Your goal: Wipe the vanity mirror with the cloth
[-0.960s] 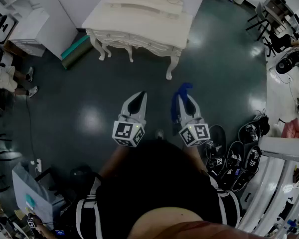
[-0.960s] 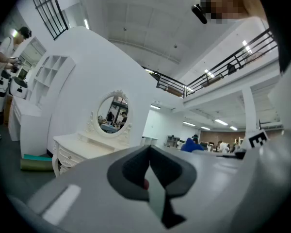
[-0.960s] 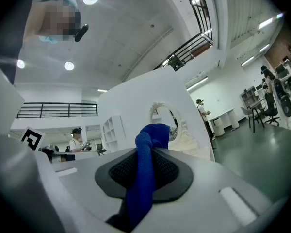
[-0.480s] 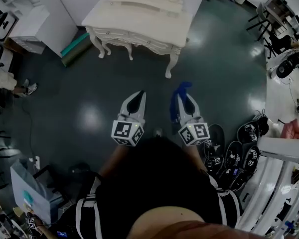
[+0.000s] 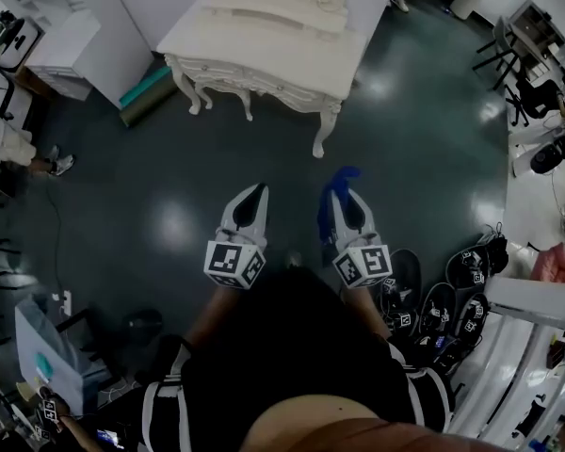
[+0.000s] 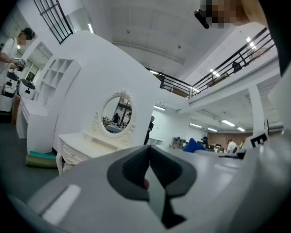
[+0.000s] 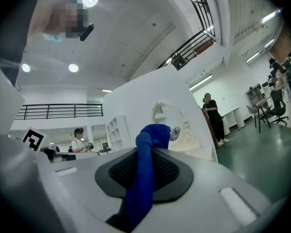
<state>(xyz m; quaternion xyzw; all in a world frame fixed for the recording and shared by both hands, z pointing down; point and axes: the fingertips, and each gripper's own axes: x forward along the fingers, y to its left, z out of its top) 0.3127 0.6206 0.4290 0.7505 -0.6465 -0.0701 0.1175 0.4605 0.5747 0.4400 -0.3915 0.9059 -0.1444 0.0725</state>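
a person stands on the dark floor [image 5: 169,224] at the centre of the head view, facing an ornate white vanity table [image 5: 264,45] at the top of the frame. both hand-held tools are carried side by side in front of the body, jaws pointing ahead toward the furniture.

the right gripper [image 5: 343,199], right of centre, is clamped on a blue cloth [image 5: 346,173]. a bunched strip of it is pinched between the dark pads and sticks out past the tips, held that way, it seems, so the loose end can meet the glass. the left gripper [image 5: 256,194], just beside it on the left, has its jaws pressed together with nothing between them, apparently idle while the other does the carrying.

the oval vanity mirror [image 6: 116,114] sits in its carved frame above the table, left of centre in the left gripper view and well apart from both tools. in the head view only its lower rim shows at the top edge. judging by that gap, wiping has not begun and the approach is the step in hand. a bystander [image 7: 212,116] stands right of centre in the right gripper view.
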